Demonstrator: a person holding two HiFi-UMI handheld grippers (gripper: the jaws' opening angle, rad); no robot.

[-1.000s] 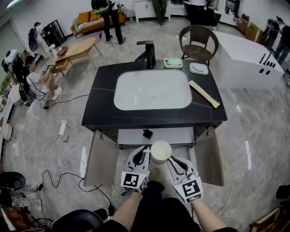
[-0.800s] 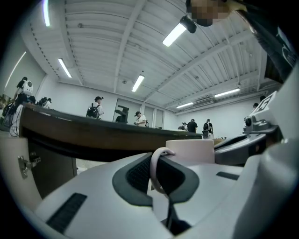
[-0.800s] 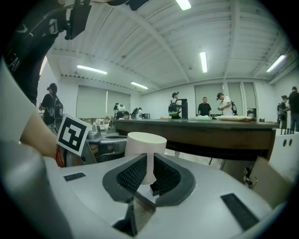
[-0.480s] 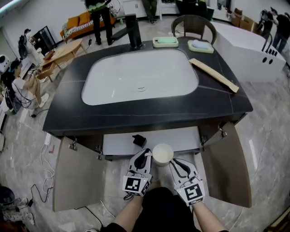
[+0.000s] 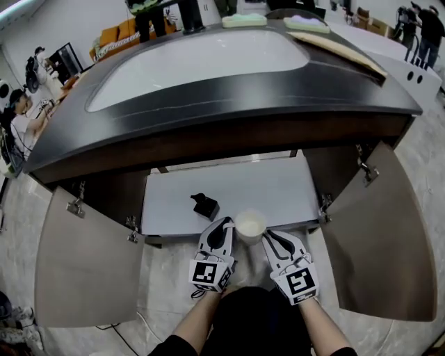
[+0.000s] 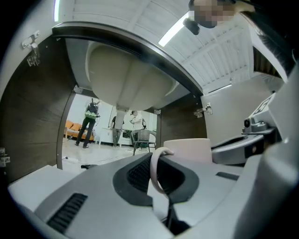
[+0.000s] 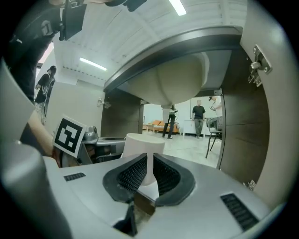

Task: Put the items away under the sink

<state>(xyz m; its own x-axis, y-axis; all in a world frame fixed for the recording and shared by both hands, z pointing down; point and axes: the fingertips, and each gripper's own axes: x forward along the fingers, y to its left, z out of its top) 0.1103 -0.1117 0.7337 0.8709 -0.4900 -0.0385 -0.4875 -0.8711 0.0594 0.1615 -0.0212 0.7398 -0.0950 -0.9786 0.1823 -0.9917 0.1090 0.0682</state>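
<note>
Presently, a white cup (image 5: 250,226) is held by both grippers at the open cabinet under the sink (image 5: 201,62). The cup is seen over the front edge of the pale cabinet floor (image 5: 278,188), a little right of its middle. Whether it rests on that floor cannot be told.

The left gripper (image 5: 226,231) is closed. Its fingers (image 6: 135,177) are pinched on the cup's looped handle (image 6: 154,168), which is seen standing up between the dark pads in the left gripper view. The right gripper (image 5: 271,242) is likewise closed. In the right gripper view a thin white part of the cup is clamped between the fingers, with the cup's body just beyond them. Both grippers are pointed into the cabinet side by side, with the cup between their tips.

A small black object (image 5: 204,206) is seen lying on the cabinet floor near the cup, to its left and further in. The left door (image 5: 83,264) and the right door (image 5: 375,243) are both swung wide open. The dark counter (image 5: 229,97) is seen above the cabinet, and the rounded underside of the basin (image 6: 131,79) is shown in both gripper views. Along the counter's far edge a green dish (image 5: 243,21) and a paler dish (image 5: 306,23) are set, and a wooden strip (image 5: 341,50) is laid near its far right corner.
</note>
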